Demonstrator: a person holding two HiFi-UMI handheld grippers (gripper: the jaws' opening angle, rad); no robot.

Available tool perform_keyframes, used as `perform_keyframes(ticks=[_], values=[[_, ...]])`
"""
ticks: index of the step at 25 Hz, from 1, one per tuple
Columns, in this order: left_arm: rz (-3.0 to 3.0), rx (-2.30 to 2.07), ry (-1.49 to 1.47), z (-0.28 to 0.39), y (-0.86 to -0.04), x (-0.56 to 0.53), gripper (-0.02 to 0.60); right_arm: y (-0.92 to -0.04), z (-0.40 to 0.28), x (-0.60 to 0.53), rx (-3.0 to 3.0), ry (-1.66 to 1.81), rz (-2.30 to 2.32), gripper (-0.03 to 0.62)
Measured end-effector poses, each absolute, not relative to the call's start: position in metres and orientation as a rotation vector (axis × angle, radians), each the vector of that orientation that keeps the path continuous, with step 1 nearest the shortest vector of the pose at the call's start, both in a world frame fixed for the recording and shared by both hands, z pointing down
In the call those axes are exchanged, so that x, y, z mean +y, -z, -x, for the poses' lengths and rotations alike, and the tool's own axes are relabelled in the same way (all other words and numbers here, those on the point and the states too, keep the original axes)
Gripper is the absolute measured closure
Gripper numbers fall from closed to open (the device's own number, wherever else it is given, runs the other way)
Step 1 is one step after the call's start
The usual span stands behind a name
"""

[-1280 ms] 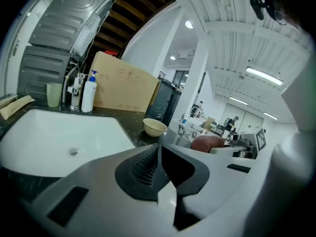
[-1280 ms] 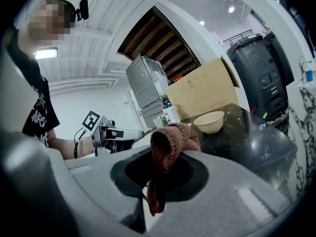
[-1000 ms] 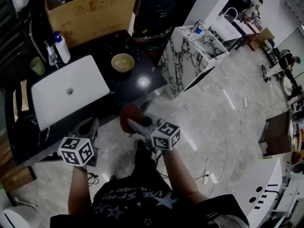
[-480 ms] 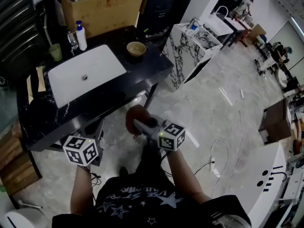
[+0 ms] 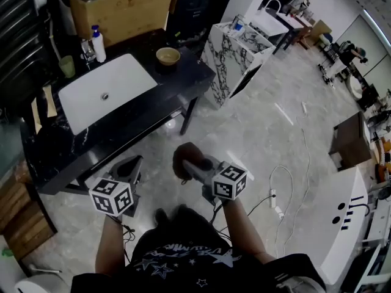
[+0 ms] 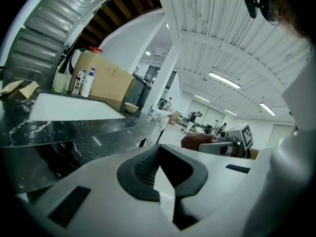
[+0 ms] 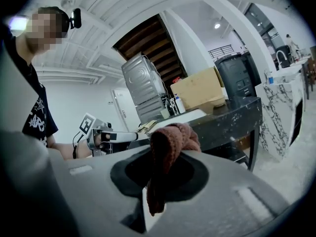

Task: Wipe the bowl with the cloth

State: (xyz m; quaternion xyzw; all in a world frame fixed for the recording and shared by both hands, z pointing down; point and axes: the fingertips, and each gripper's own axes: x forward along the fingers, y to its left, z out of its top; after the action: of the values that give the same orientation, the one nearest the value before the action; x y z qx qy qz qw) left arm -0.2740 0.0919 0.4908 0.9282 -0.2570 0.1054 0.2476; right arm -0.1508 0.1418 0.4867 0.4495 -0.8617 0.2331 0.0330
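Well apart from the bowl (image 5: 167, 55), cloth (image 7: 170, 138) in right tongs (image 7: 154, 181).

You stand farther back from the counter (image 5: 183, 81) than a second ago. Your left gripper (image 5: 133, 163) and right gripper (image 5: 187, 166), previously just beside its front edge, are now well apart from it. The bowl (image 5: 168, 55) lies farther from the cloth (image 5: 182, 154).

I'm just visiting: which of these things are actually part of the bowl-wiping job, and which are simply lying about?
Part of the job: bowl on the dark counter; reddish-brown cloth, pinched in the right tongs; left tongs, shut, empty.

Lying about: sink, pump bottle, green cup, cardboard box, marbled cabinet.
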Motion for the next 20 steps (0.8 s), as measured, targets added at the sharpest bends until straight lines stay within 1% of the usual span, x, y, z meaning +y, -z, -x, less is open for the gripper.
perform_keyframes(ticks=[6, 12, 20], values=[[-2.528, -0.683, -0.293, 0.268, -0.492, 0.105, 0.574, -0.495, 0.151, 0.151, -2.655, -0.778, -1.413, 0.546], [-2.530, -0.722, -0.278, 0.262, -0.491, 0.128, 0.574, -0.493, 0.151, 0.172, -2.668, -0.716, -1.361, 0.546], [-2.580, -0.679, -0.333, 0.231, -0.481, 0.213, 0.574, -0.485, 0.134, 0.267, -2.670, -0.655, -1.369, 0.546]])
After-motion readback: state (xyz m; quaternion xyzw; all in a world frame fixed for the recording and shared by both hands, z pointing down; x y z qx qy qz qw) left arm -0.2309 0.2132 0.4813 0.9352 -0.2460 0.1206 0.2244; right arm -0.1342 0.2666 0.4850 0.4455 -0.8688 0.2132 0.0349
